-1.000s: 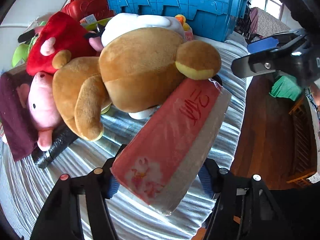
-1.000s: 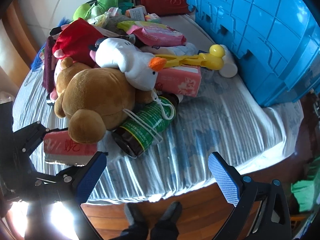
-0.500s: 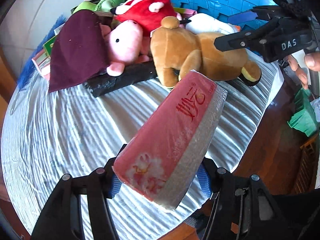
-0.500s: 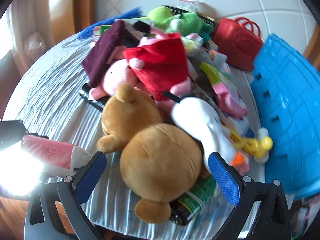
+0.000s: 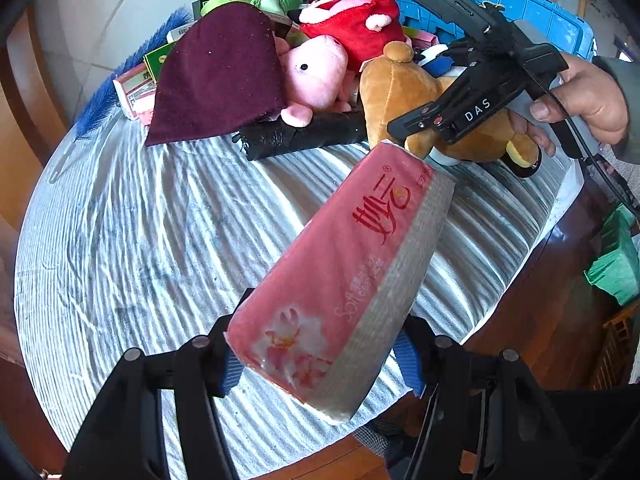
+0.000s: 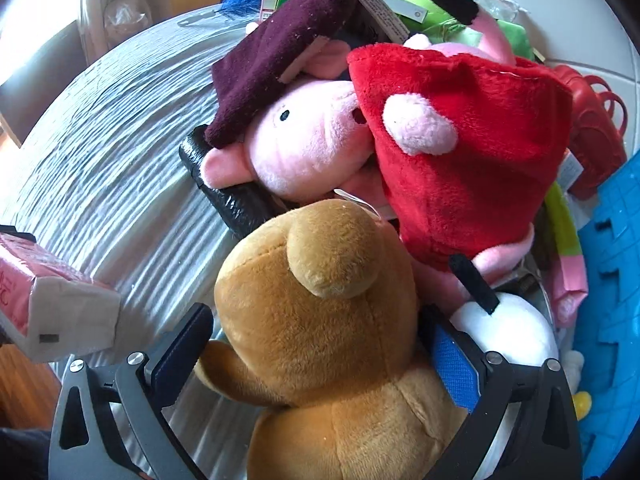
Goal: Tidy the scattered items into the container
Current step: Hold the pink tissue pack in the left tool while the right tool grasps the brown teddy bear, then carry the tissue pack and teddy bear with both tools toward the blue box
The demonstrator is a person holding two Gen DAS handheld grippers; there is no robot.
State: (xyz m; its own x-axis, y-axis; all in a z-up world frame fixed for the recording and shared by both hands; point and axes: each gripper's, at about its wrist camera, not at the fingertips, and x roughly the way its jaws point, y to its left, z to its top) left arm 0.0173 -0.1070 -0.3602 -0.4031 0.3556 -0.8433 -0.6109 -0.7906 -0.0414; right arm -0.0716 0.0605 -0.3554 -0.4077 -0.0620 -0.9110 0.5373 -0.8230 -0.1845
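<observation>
left gripper (image 5: pixel 320 360) pinching pink tissue pack (image 5: pixel 344 280) | right gripper (image 6: pixel 320 356) spread around brown teddy bear (image 6: pixel 320 320) | blue crate (image 6: pixel 616 280) at 3 o'clock | striped table (image 5: pixel 140 220)

The tissue pack (image 5: pixel 340 280), centre frame, is pink with red lettering, pale flowers and a grey side. The cloth (image 5: pixel 140 232) under it has white and grey stripes. Above lie a maroon fabric (image 5: pixel 220 76), a pink pig (image 5: pixel 316 72), a red plush (image 5: pixel 356 28), a tan bear (image 6: pixel 320 320) and, upper right, a blue crate (image 5: pixel 552 16).
</observation>
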